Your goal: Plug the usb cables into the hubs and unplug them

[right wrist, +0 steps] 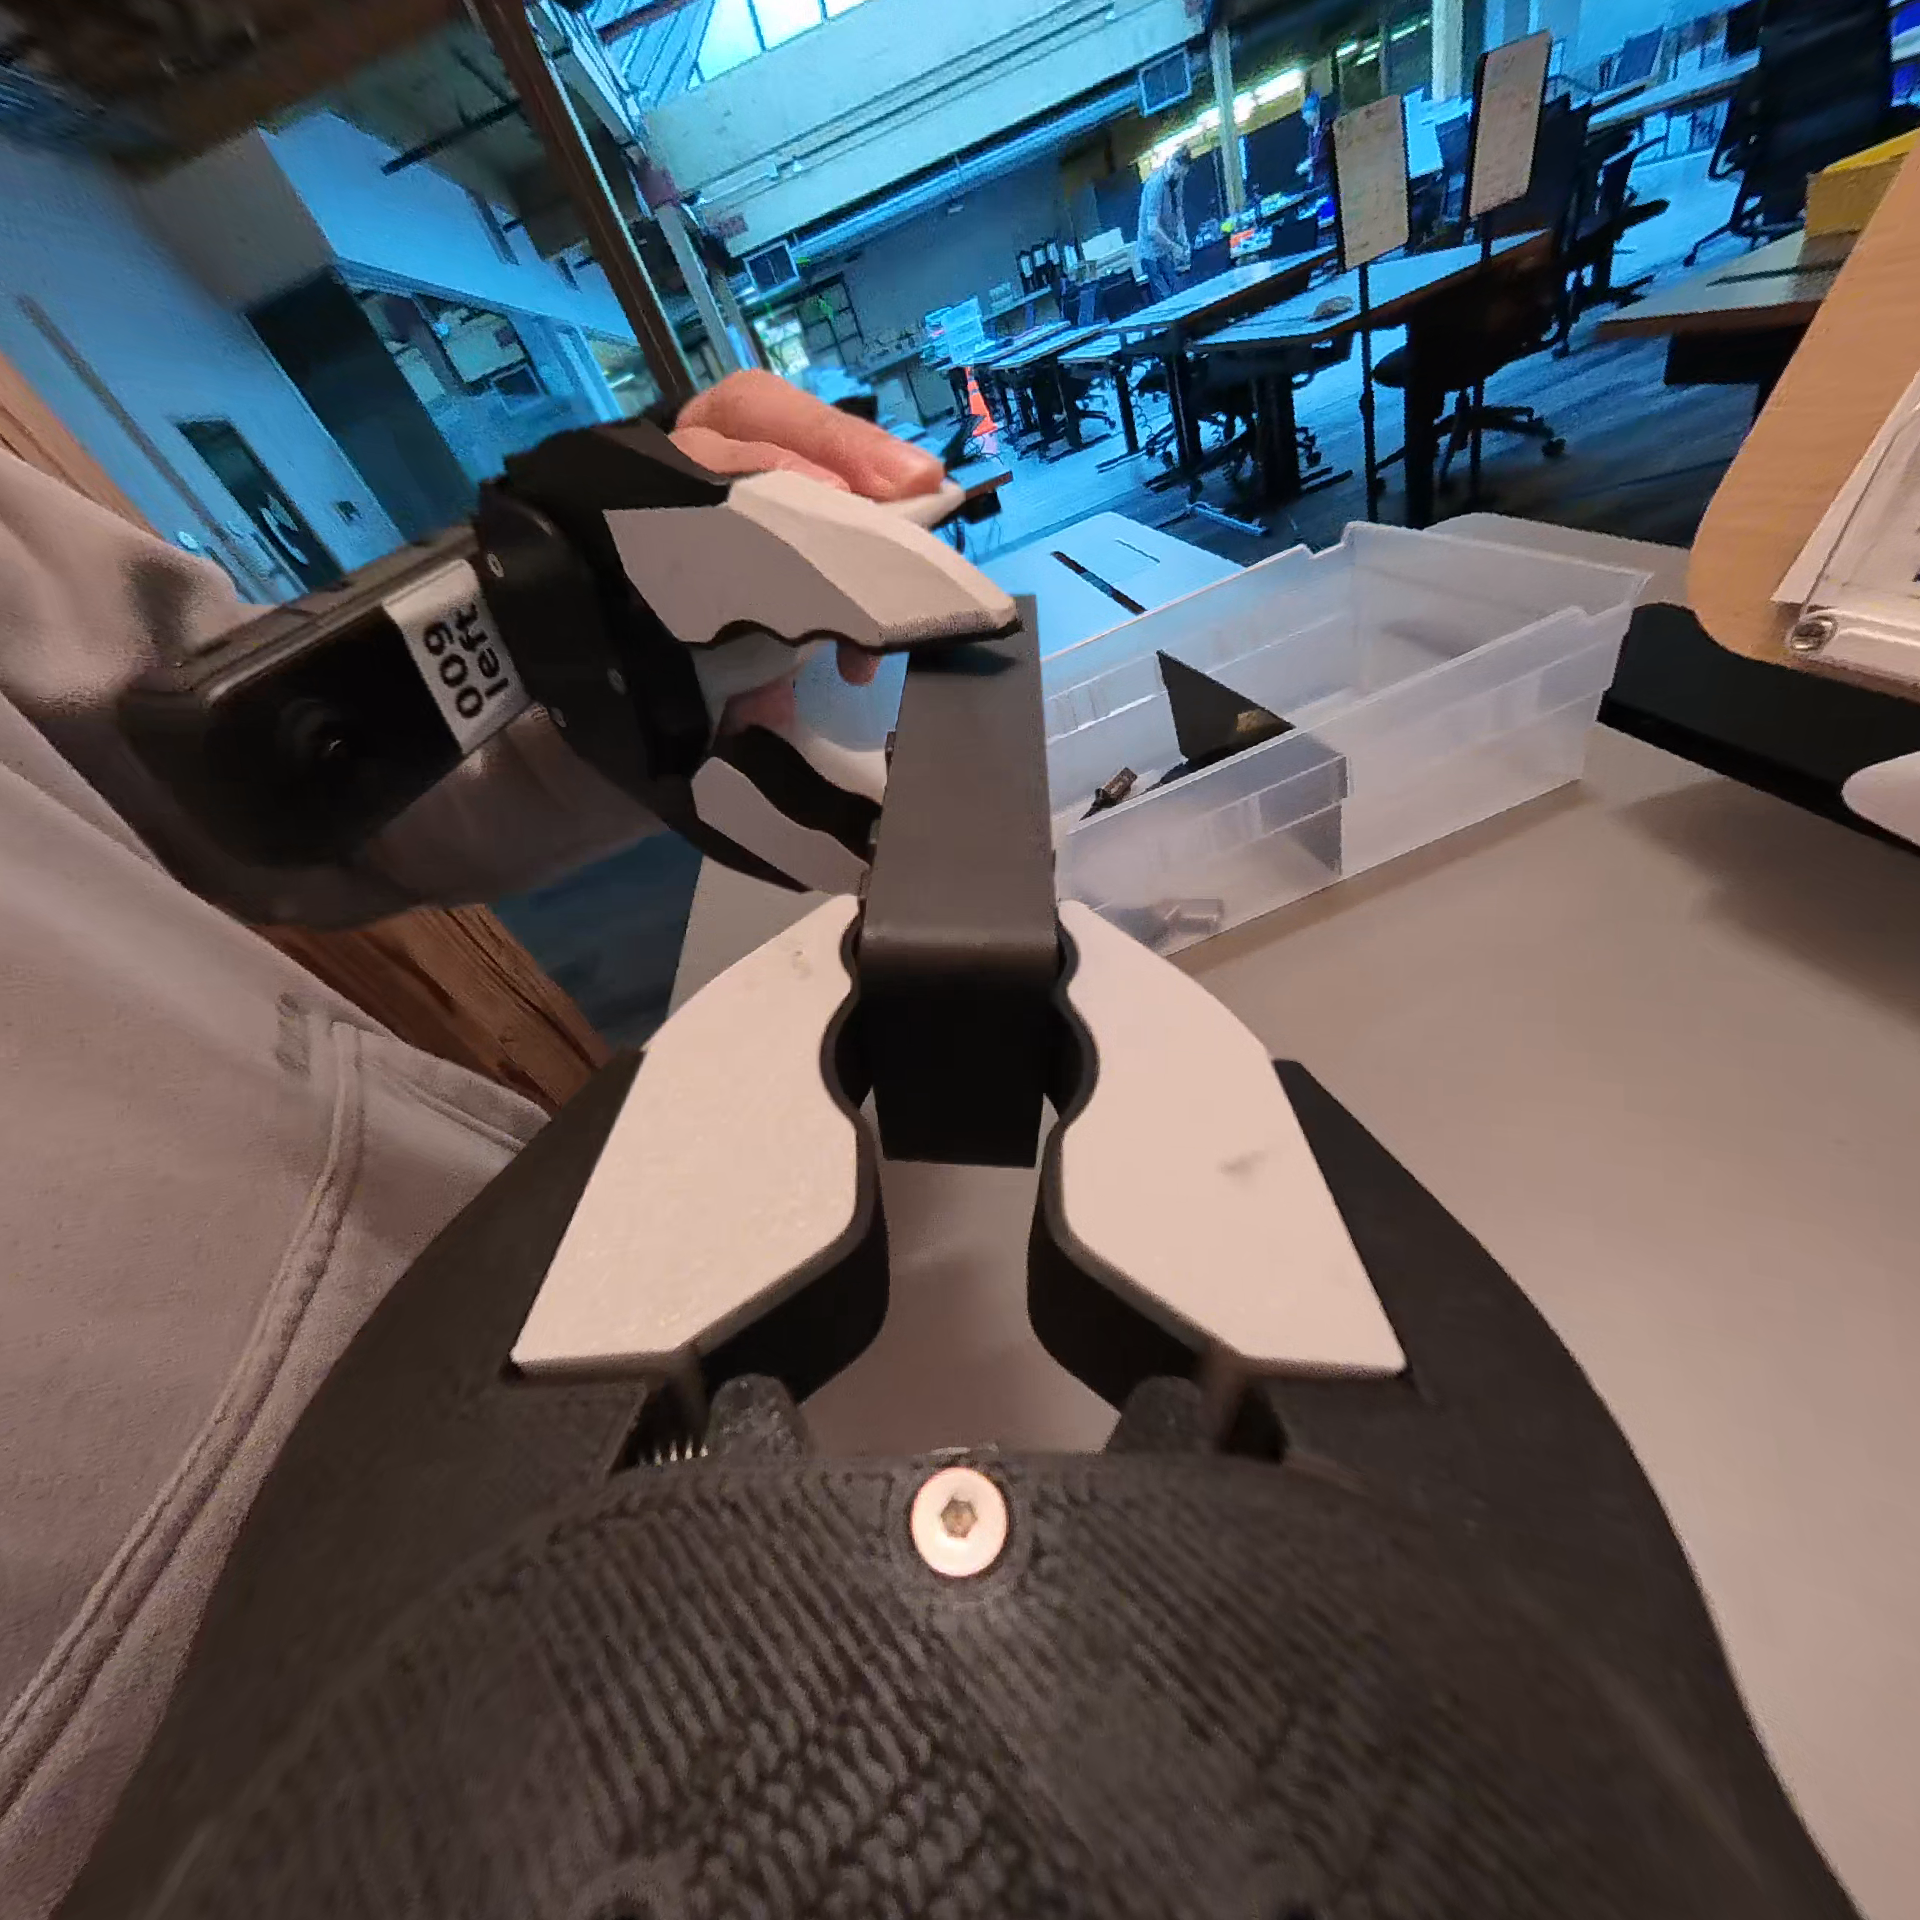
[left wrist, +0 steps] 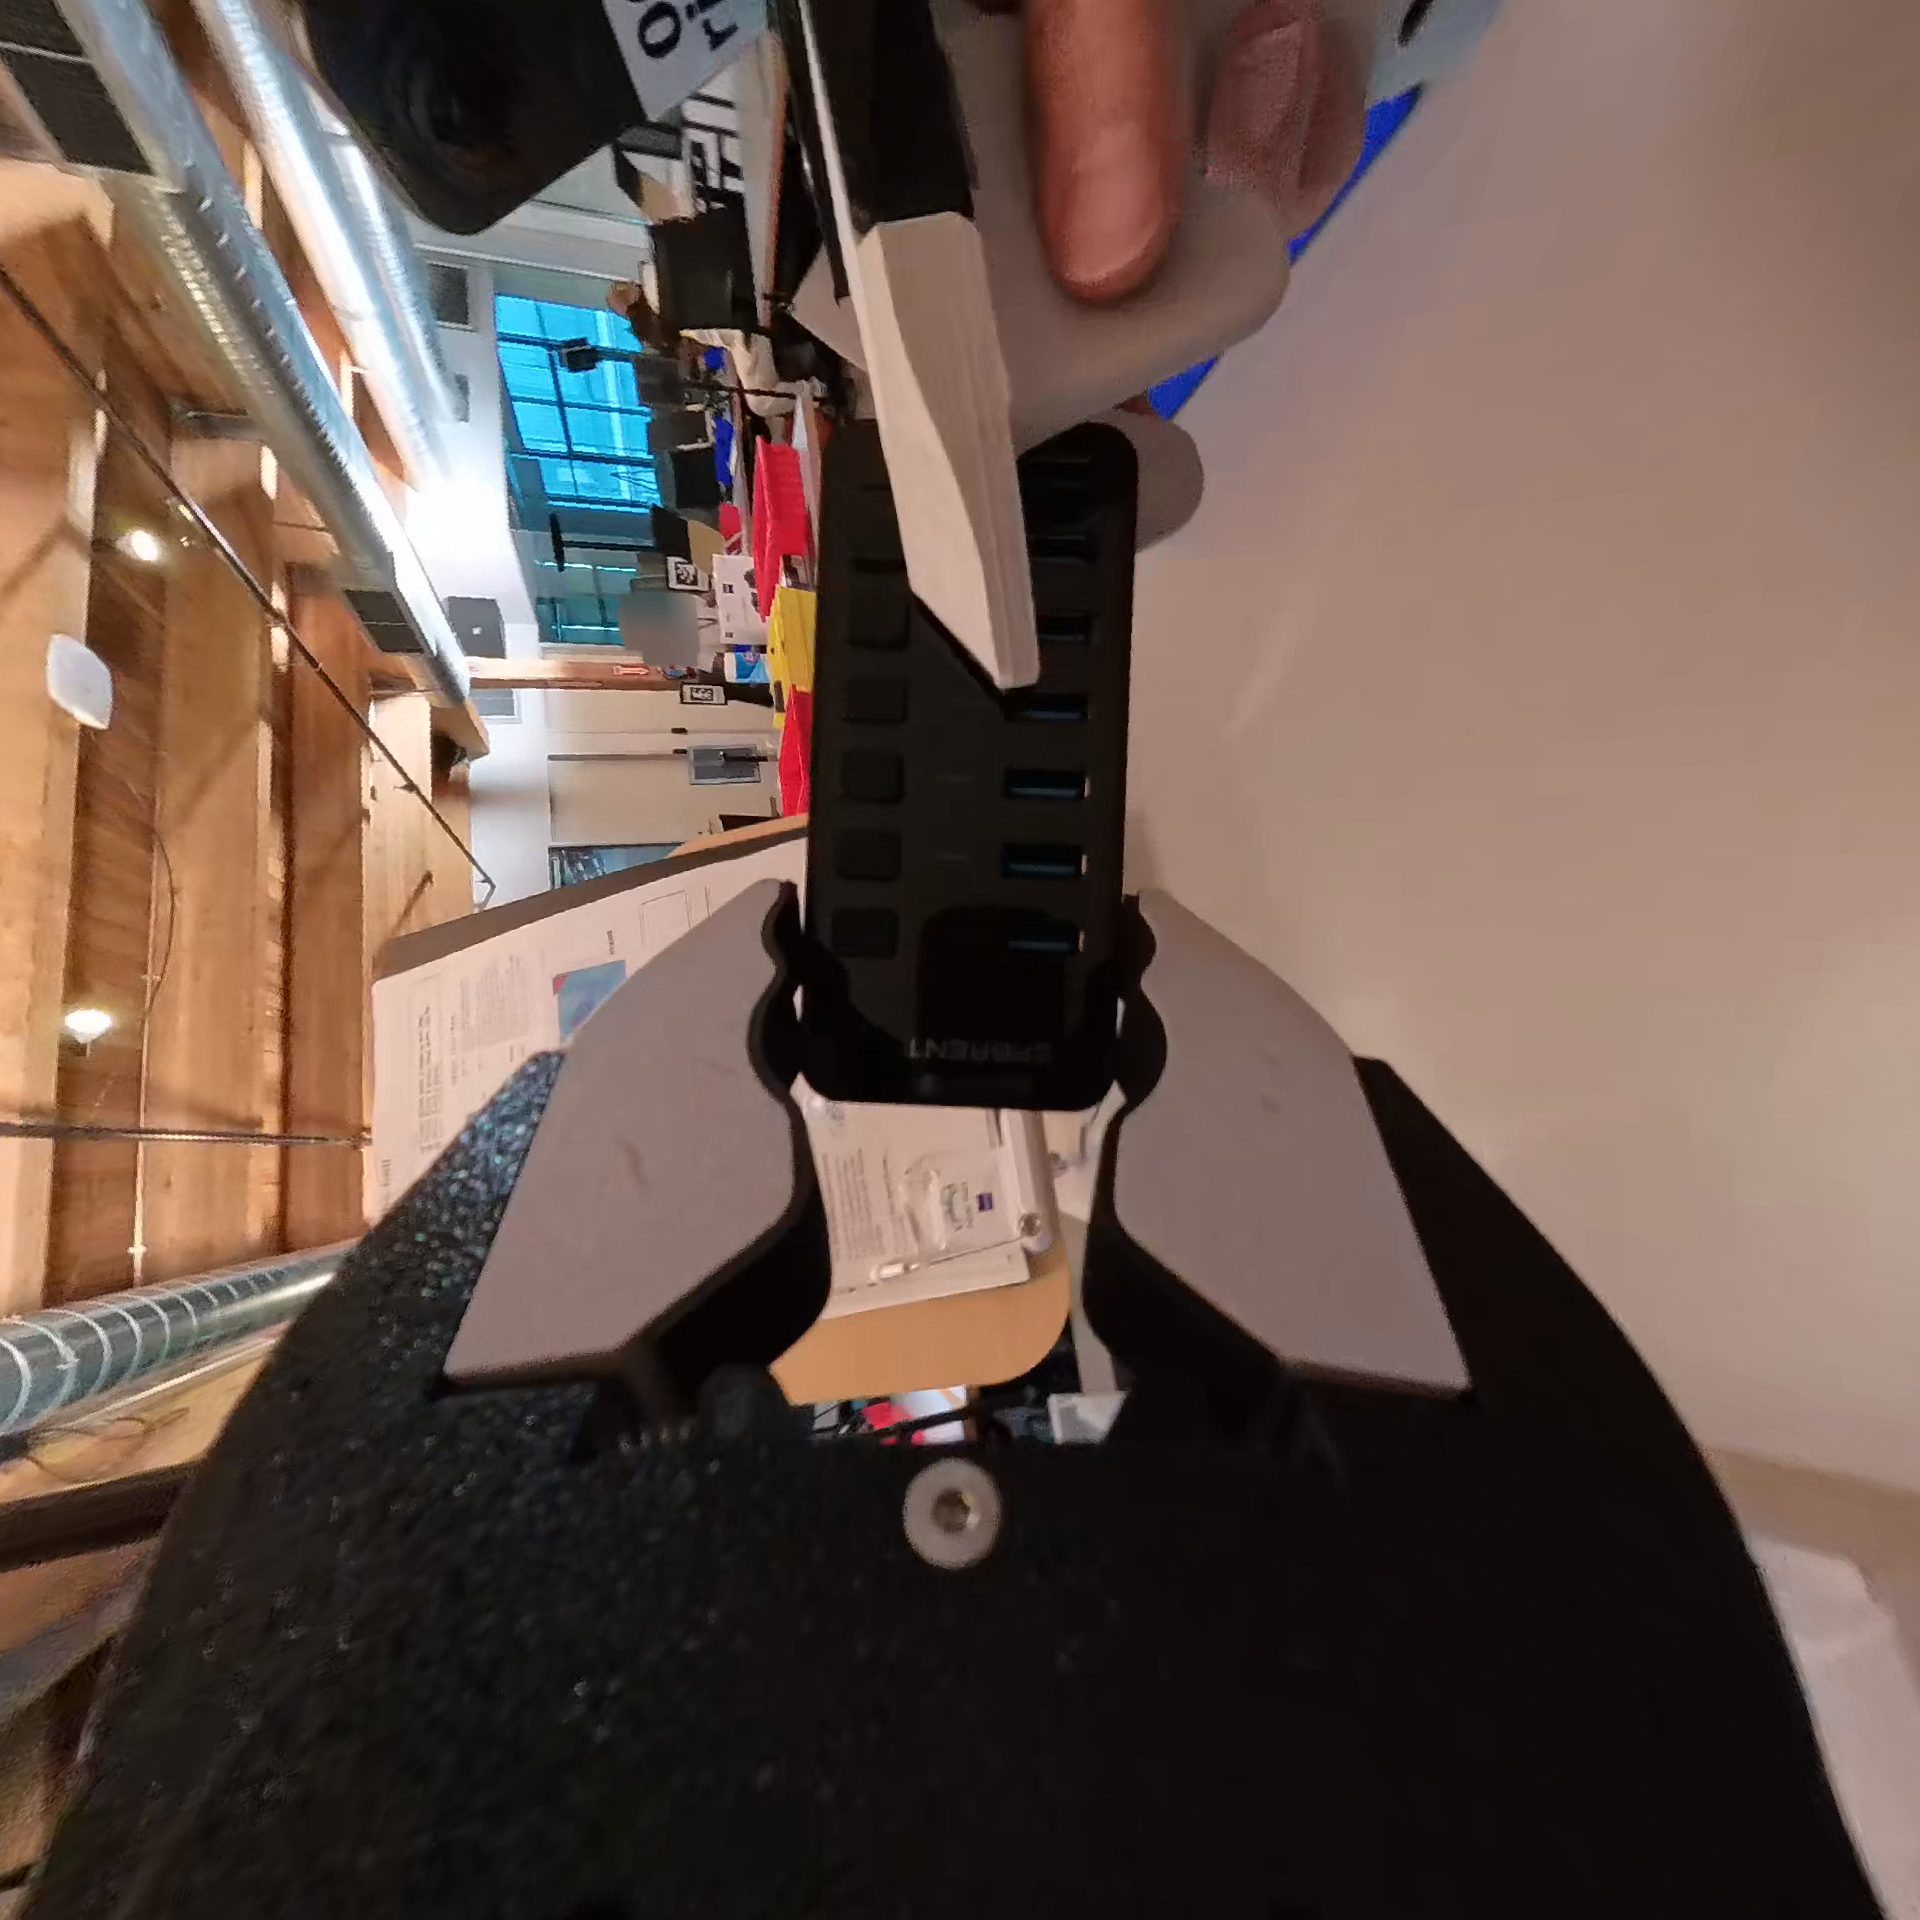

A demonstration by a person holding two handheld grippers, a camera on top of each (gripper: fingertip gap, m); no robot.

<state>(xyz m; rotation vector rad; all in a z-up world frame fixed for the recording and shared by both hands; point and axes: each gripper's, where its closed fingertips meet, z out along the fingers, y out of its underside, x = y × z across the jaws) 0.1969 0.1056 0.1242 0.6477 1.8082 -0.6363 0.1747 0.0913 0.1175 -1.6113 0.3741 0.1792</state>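
Observation:
A black USB hub (left wrist: 966,790) with a row of blue ports and a row of square buttons is held in the air between both grippers. My left gripper (left wrist: 961,977) is shut on one short end of the hub. My right gripper (right wrist: 961,966) is shut on the other end of the same hub (right wrist: 966,769), which shows here from its plain side. The right gripper's white finger (left wrist: 956,540) lies across the hub's far half in the left wrist view. The left gripper (right wrist: 914,707) shows at the hub's far end in the right wrist view. The ports that show are empty; no cable is in view.
A clear plastic bin (right wrist: 1455,665) with small dark parts (right wrist: 1205,717) stands on the pale table (right wrist: 1558,1091) beyond the hub. A brown board with a paper sheet (right wrist: 1818,468) is at the right edge. A person's grey sleeve (right wrist: 156,1039) fills the left.

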